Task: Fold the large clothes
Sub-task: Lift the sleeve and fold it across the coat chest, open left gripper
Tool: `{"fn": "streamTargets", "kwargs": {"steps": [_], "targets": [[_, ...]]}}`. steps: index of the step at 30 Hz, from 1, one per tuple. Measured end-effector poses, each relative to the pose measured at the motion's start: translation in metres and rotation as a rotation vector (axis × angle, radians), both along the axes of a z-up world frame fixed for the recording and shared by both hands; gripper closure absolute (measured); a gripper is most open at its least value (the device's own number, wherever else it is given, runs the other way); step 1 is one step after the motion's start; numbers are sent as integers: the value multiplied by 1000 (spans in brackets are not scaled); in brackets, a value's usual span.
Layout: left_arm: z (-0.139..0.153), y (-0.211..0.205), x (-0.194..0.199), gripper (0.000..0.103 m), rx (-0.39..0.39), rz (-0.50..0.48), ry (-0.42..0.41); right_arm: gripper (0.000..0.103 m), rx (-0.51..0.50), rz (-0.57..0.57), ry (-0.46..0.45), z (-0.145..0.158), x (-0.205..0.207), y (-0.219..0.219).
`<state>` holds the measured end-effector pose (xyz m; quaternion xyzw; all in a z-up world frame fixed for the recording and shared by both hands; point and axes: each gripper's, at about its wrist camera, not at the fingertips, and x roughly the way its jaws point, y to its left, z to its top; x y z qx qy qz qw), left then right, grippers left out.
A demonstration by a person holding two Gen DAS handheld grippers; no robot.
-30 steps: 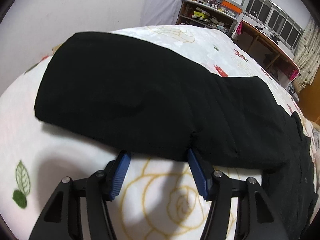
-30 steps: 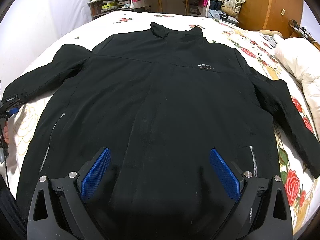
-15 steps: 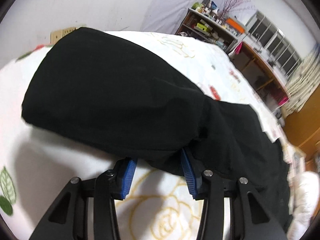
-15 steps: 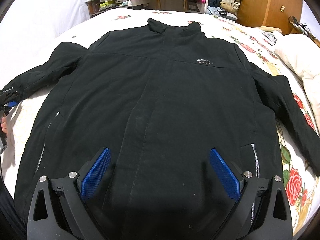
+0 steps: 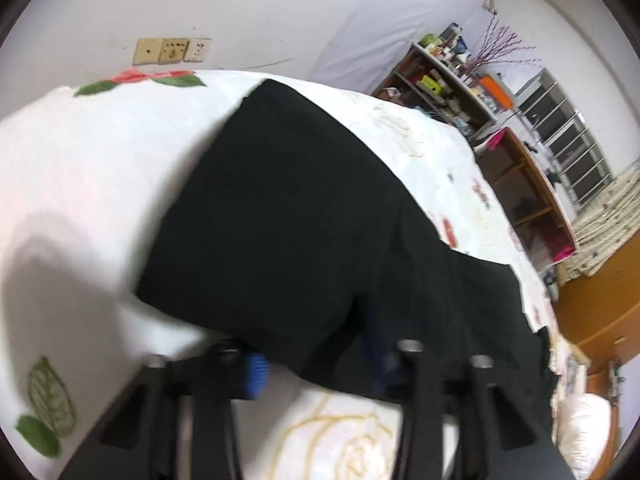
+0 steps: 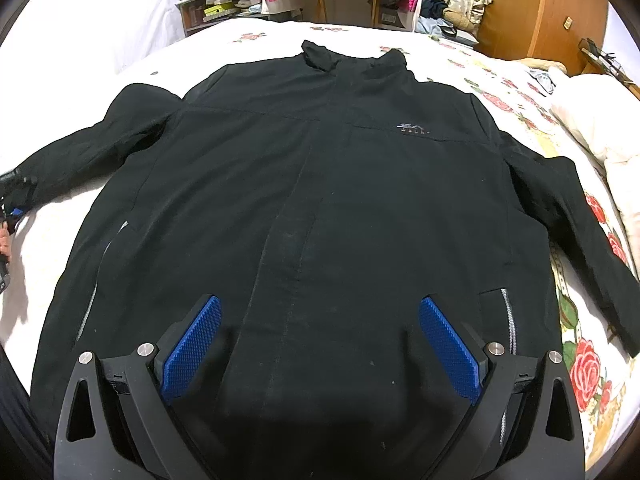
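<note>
Black zip-front jacket point(image 6: 320, 208): laid flat, front up, on the white rose-printed bedspread point(image 6: 592, 364).
Left gripper point(image 5: 316, 356): seen closed on the black sleeve cuff point(image 5: 280, 240); blurred.
Right gripper point(image 6: 316, 344): held wide apart above the hem, nothing gripped.
Right view only: collar and both sleeves are shown.

The jacket point(image 6: 320, 208) is plain black with a small grey logo at two o'clock. The bedspread point(image 6: 520, 100) is white with red roses, green leaves. Gripper pads point(image 6: 192, 344) are blue.
</note>
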<state>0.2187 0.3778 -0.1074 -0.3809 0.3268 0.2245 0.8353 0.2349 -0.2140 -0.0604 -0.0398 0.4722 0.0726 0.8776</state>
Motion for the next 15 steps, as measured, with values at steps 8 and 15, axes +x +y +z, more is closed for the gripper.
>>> {"fn": "streamTargets", "kwargs": {"steps": [8,15], "targets": [[48,-36,11,89,185,-125,0,4,-14,-32,-7,4,-2,-7],[128,-128,23,89,386,-372,-124,4,-1,-70,-27,14,-9,-23]]}}
